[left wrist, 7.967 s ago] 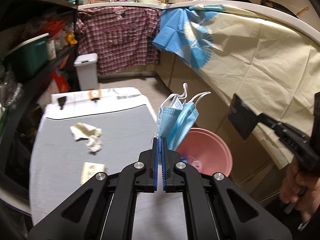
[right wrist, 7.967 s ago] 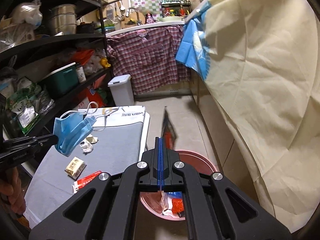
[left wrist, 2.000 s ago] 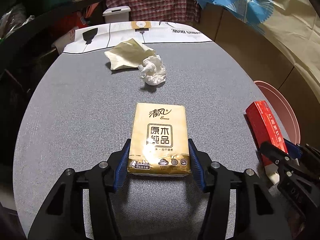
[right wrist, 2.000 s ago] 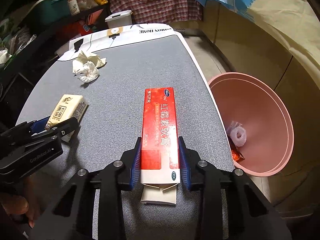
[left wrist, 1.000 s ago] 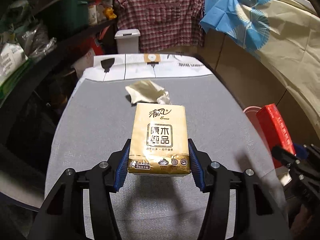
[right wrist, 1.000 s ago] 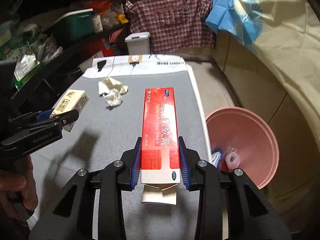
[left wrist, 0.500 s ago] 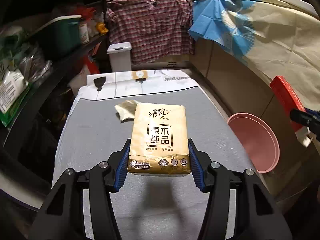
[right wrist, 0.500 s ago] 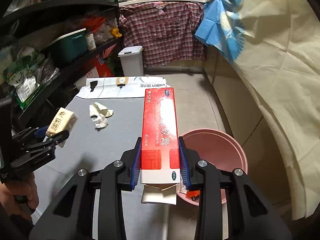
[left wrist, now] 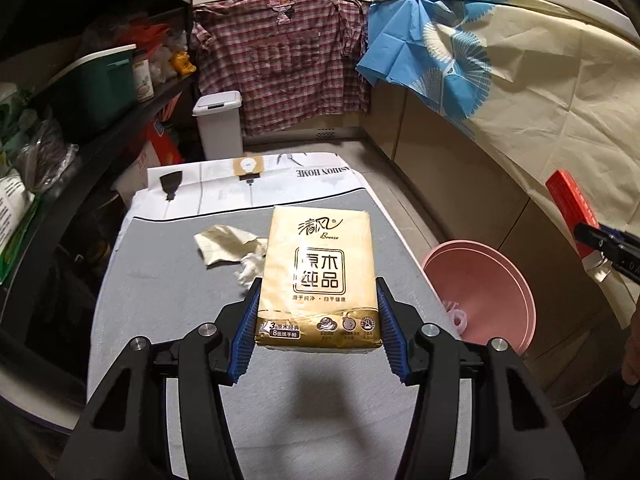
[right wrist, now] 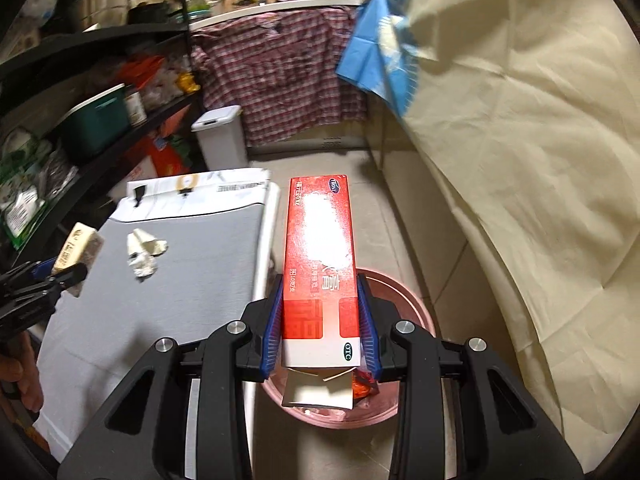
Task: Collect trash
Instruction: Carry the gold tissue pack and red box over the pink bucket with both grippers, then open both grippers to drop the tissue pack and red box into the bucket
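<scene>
My left gripper (left wrist: 318, 330) is shut on a tan tissue pack (left wrist: 320, 276), held in the air over the grey table top (left wrist: 160, 300). My right gripper (right wrist: 320, 320) is shut on a long red carton (right wrist: 320, 248) with its near flap hanging open, held above the pink bin (right wrist: 416, 312) on the floor. In the left wrist view the pink bin (left wrist: 480, 284) stands right of the table, with the red carton (left wrist: 570, 204) above it. Crumpled paper and tissue (left wrist: 230, 246) lie on the table, also crumpled paper (right wrist: 144, 252) in the right wrist view.
Dark shelves (left wrist: 80, 120) with a green box run along the left. A white lidded bin (left wrist: 220, 128) stands beyond the table. A cream and blue cloth (left wrist: 520, 92) covers the counter on the right. A plaid shirt (left wrist: 280, 60) hangs at the back.
Both grippers rose off the table with their loads. The right one swung right, from over the table to above the pink bin. The left one lifted the tissue pack clear of the surface.
</scene>
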Motion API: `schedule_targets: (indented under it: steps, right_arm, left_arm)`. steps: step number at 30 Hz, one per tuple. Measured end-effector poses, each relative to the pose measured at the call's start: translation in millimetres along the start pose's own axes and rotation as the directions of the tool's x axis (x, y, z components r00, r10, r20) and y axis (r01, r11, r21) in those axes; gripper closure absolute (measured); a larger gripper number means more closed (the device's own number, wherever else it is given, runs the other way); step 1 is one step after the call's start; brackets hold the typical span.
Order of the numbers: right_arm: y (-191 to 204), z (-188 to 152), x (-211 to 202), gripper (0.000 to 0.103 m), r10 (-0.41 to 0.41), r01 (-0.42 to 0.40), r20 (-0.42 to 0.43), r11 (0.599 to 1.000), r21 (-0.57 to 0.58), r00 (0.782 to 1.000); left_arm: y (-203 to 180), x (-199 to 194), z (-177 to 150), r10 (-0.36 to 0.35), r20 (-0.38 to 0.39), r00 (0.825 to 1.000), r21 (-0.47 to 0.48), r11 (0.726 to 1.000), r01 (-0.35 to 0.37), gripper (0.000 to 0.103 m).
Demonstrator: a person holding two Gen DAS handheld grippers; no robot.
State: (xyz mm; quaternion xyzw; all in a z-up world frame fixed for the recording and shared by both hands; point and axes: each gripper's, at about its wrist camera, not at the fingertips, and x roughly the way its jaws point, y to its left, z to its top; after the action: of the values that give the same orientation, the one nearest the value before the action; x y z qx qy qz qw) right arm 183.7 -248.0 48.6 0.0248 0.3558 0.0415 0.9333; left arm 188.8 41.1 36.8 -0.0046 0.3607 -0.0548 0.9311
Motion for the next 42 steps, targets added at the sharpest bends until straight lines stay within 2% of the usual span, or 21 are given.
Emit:
schedule_targets:
  steps: [5,11,21,27,42]
  right_arm:
    - [-19.2,-4.9,12.4,0.069,-0.023,0.024,-0.014,0.999,0.034,1.0]
    - [-34.6,-7.4,22.5,0.069,-0.027,0.03,-0.035,0.997,0.074,0.999]
    - [-45.8,-9.5,39.9,0.068,-0.049,0.057,-0.088,0.994,0.091,0.995]
    - [-48.8,-7.5,47.6,0.069,-0.056,0.067,-0.105,0.993,0.102,0.993]
    - [-52.7,-6.1,59.0,0.068,-0.066,0.081,-0.136,0.99,0.113,0.989]
  left_arm:
    - [-20.8,14.7,7.5,-0.026,-0.01,1.0,-0.002,1.0,0.026,0.05]
    - [-62.8,35.0,15.5,-0.08,-0.018,0.997,0.03,0.996,0.081,0.05]
    - [-126.1,75.0,19.0,-0.174,-0.062,0.983,0.071,0.981,0.178,0.05]
    - [-146.8,91.0,18.5,-0.188,-0.084,0.979,0.082,0.977,0.195,0.05]
    - [-161.6,110.4,19.1,-0.205,-0.127,0.971,0.08,0.973,0.216,0.05]
